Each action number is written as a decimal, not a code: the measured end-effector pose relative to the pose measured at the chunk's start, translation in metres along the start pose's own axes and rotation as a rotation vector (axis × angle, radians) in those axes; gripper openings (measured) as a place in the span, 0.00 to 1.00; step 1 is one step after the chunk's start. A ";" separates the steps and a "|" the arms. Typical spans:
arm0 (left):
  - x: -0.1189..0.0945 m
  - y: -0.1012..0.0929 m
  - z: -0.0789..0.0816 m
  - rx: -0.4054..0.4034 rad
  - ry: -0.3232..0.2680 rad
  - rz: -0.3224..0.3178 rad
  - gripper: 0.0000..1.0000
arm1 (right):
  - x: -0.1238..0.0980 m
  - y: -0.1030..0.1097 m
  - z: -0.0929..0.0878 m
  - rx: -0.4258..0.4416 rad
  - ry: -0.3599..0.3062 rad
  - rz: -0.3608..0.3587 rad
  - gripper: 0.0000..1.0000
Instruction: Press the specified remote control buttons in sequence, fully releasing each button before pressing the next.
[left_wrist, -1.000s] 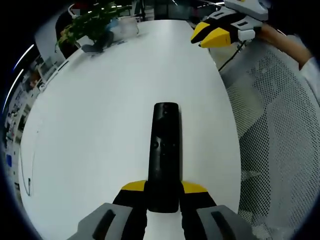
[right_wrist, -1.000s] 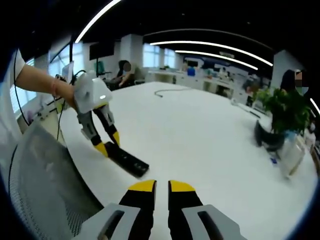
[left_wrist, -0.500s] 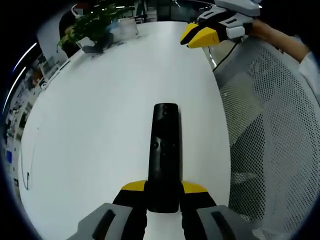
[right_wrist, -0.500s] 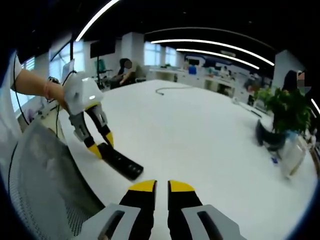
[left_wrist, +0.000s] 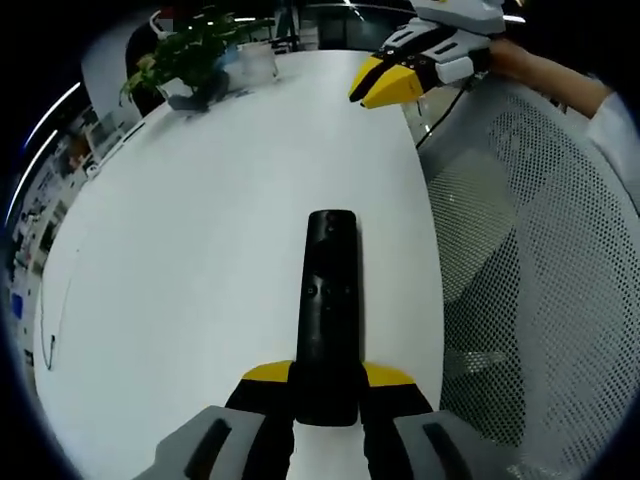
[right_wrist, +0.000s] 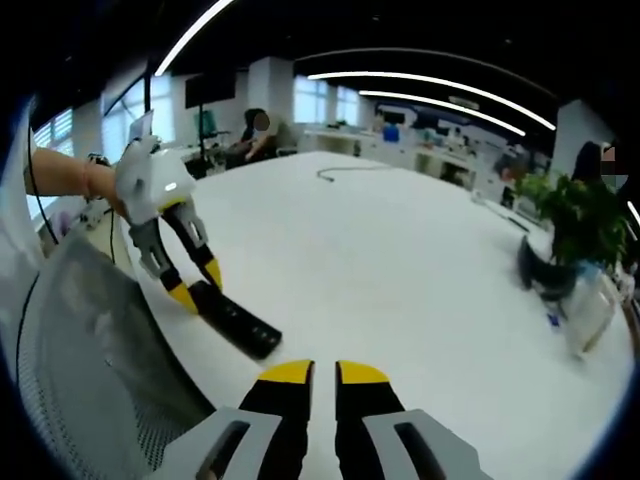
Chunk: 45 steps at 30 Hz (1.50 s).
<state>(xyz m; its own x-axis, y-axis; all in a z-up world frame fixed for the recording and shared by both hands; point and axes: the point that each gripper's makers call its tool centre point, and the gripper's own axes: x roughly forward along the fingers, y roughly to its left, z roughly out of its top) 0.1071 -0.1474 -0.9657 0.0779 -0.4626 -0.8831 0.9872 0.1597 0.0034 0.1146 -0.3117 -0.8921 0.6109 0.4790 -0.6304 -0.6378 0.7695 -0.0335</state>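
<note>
Table (left_wrist: 200, 230) edge: left claw (left_wrist: 326, 385) grips remote (left_wrist: 328, 300).

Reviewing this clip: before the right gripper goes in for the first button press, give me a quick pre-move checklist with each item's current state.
1. Remote held firmly: ok. The left gripper is shut on the remote control at its near end.
2. Button face reachable: ok. The remote's buttons face up in the left gripper view, nothing covering them.
3. Right gripper ready to press: ok. Its jaws are shut and empty, tips together.
4. Right gripper off the remote: ok. It hangs apart from it, over the white table.
5. Remote resting flat on the table: cannot tell.
6. Which button is the target: cannot tell; the labels are too small.
</note>
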 end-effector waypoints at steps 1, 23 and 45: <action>0.000 0.000 0.000 0.002 -0.009 0.000 0.24 | 0.000 0.000 0.000 0.000 0.003 0.003 0.05; -0.002 -0.005 0.002 0.114 -0.170 -0.084 0.24 | 0.030 0.058 -0.021 -0.038 0.213 0.343 0.00; -0.002 -0.007 0.003 0.072 -0.275 -0.075 0.24 | 0.068 0.068 -0.022 -0.368 0.352 0.465 0.00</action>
<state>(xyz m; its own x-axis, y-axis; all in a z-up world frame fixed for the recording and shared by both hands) 0.1005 -0.1500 -0.9631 0.0294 -0.6915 -0.7217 0.9982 0.0583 -0.0152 0.1027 -0.2360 -0.9546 0.0865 0.5105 -0.8555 -0.9525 0.2942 0.0793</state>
